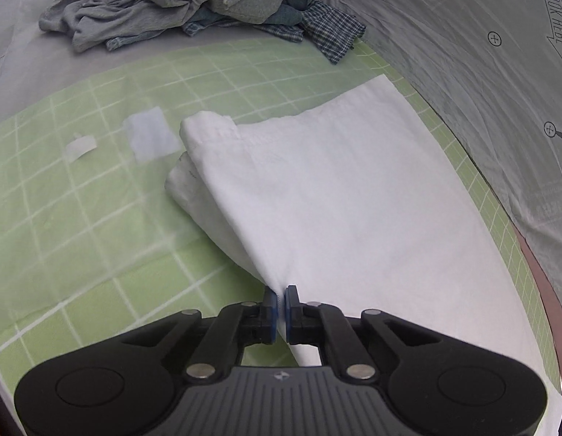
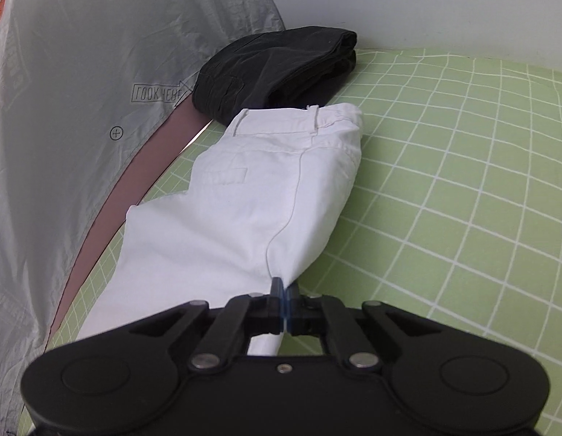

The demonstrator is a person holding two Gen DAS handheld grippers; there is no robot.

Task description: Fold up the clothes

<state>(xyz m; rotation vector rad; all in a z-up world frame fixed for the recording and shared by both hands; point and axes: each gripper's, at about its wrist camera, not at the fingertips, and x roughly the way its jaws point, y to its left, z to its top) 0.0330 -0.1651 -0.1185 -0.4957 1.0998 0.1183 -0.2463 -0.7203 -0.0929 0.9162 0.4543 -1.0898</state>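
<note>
White trousers [image 1: 328, 189] lie folded lengthwise on a green gridded mat [image 1: 81, 218]. In the left wrist view the leg ends point away and my left gripper [image 1: 280, 292] is shut on the fabric's near edge, cloth pinched between its blue pads. In the right wrist view the waistband, belt loops and back pocket of the white trousers [image 2: 252, 189] lie at the far end, and my right gripper [image 2: 284, 285] is shut on the side-seam edge of the cloth, which lifts slightly into the jaws.
A pile of grey, blue and plaid clothes [image 1: 193, 3] sits at the far edge in the left wrist view. Folded black trousers [image 2: 273, 72] rest beyond the waistband near a white wall. A grey printed sheet [image 2: 63, 91] borders the green gridded mat [image 2: 462, 200].
</note>
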